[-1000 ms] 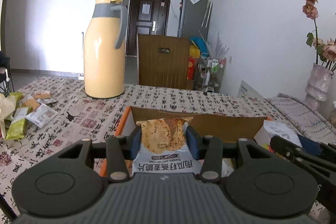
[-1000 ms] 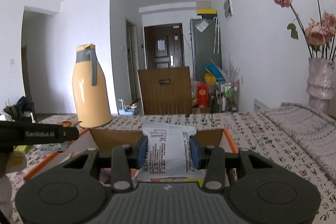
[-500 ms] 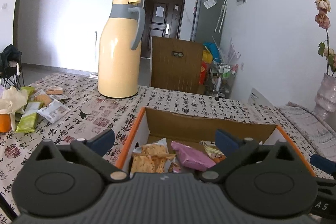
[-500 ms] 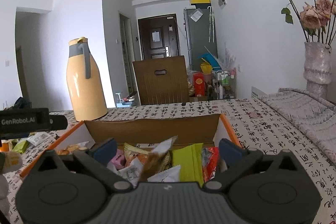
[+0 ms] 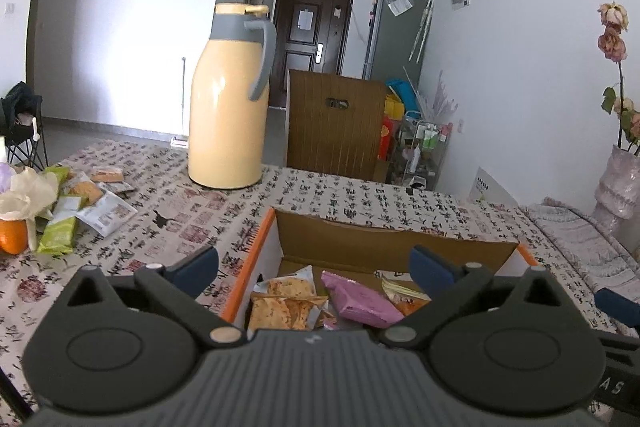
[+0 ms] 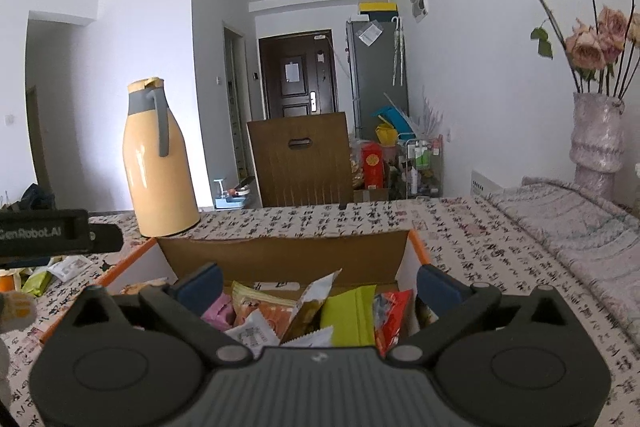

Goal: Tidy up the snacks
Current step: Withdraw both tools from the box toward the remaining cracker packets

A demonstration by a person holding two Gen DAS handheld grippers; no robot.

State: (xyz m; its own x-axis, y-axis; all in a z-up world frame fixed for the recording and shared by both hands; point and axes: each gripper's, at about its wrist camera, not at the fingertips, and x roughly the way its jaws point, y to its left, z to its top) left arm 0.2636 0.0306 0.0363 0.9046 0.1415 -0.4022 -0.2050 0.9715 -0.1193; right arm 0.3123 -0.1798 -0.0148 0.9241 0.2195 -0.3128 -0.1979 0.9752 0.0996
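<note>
Both claws spread wide, nothing between pads: left claw [image 5: 314, 269], right claw [image 6: 318, 285]. Jaws just opened. Each hovers over cardboard box [image 6: 280, 253] on counter [image 5: 340, 193]; snack packets [image 6: 348, 315] piled inside. More packets [image 5: 86, 203] loose at counter's left. Yellow thermos [image 5: 228, 99] behind box.

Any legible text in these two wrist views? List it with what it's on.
"GenRobot.AI": on the left gripper body, seen from the right wrist view.
"AS": partial letters on the right gripper body, left wrist view.
Tablecloth characters, snack packets print, fridge notes: too small or blurred.
</note>
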